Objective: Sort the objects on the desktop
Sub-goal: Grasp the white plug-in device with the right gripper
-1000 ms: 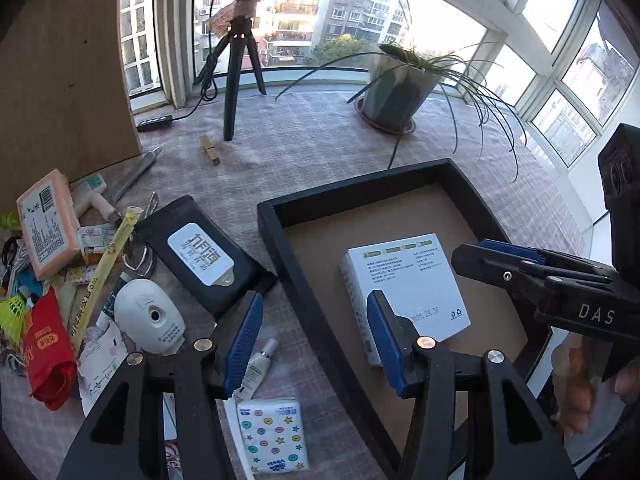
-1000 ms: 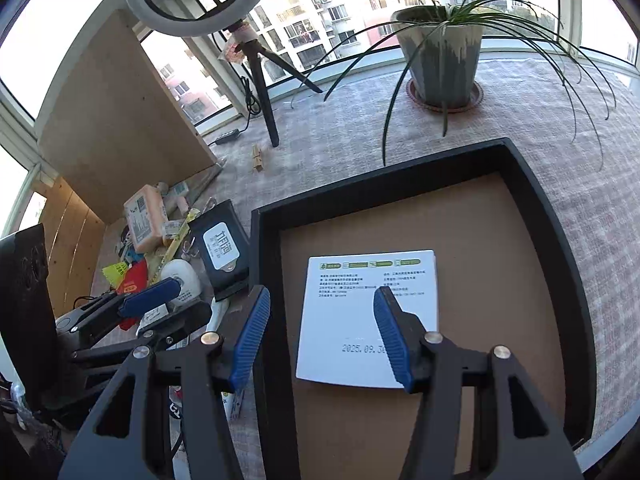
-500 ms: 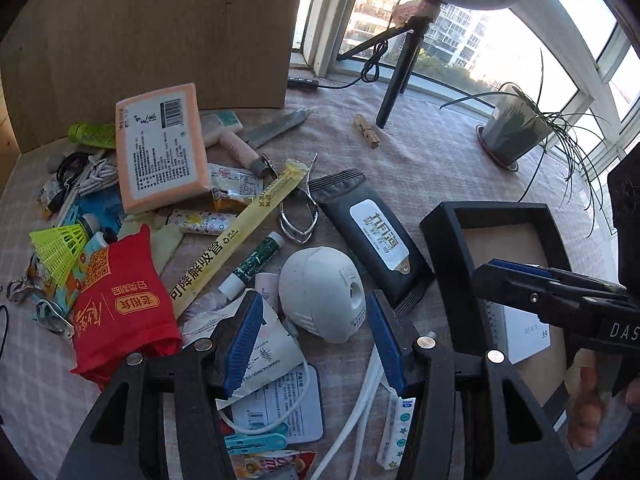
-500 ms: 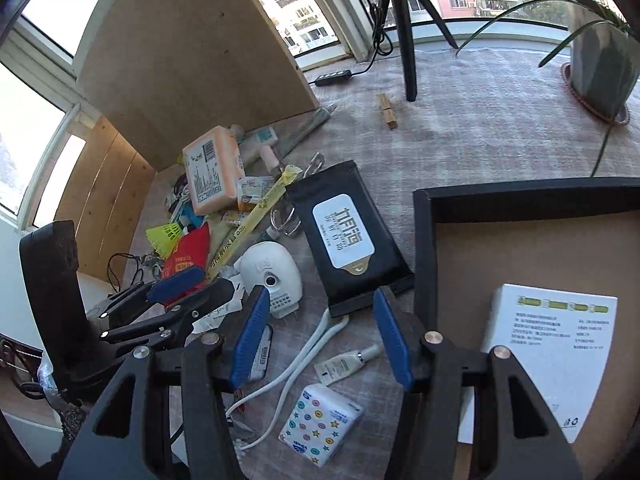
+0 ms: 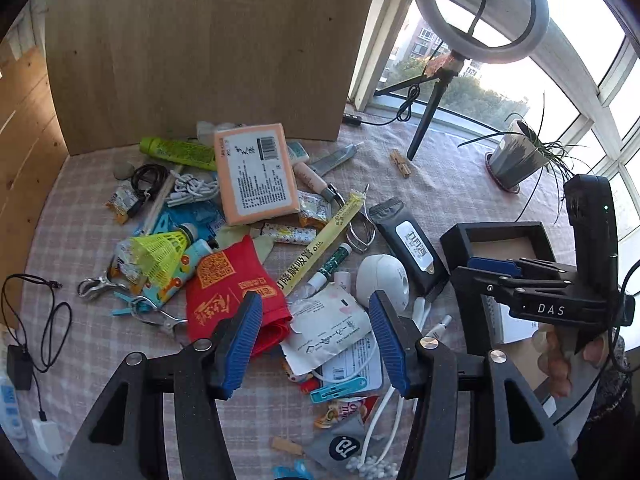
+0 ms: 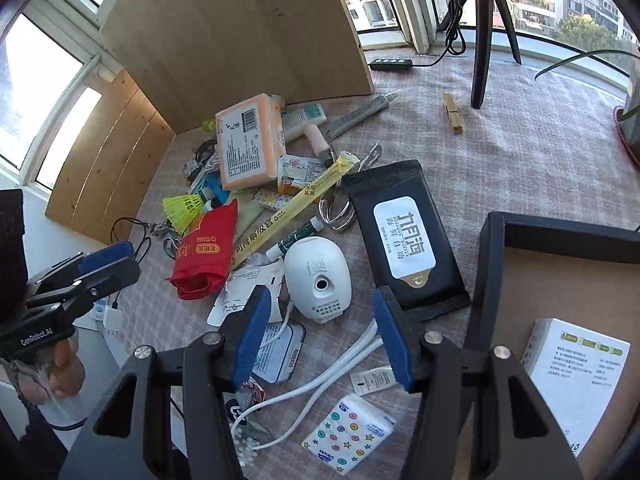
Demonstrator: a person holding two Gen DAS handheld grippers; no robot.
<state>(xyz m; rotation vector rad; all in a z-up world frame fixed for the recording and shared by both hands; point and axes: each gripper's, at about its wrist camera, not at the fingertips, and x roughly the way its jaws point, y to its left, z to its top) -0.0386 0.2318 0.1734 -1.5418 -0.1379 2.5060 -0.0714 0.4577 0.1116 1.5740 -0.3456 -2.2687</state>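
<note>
A heap of small objects lies on the checked cloth: an orange pack [image 5: 256,172], a red pouch [image 5: 232,292], a yellow shuttlecock [image 5: 158,252], a white egg-shaped device [image 6: 318,280] and a black wipes pack [image 6: 404,236]. The black tray [image 6: 490,256] at the right holds a white box [image 6: 576,372]. My left gripper [image 5: 316,340] is open and empty above a torn white sachet [image 5: 328,324] and the red pouch. My right gripper [image 6: 322,334] is open and empty just in front of the white device.
A wooden board [image 5: 208,48] stands behind the heap. A ring light tripod [image 5: 430,120], a clothes peg [image 6: 453,118] and a potted plant [image 5: 514,158] are further back. White cables [image 6: 320,384] and a star-print tissue pack [image 6: 352,436] lie near my right gripper.
Both grippers have swung left, away from the tray and its white box, and now hang over the heap. Both stayed open and empty.
</note>
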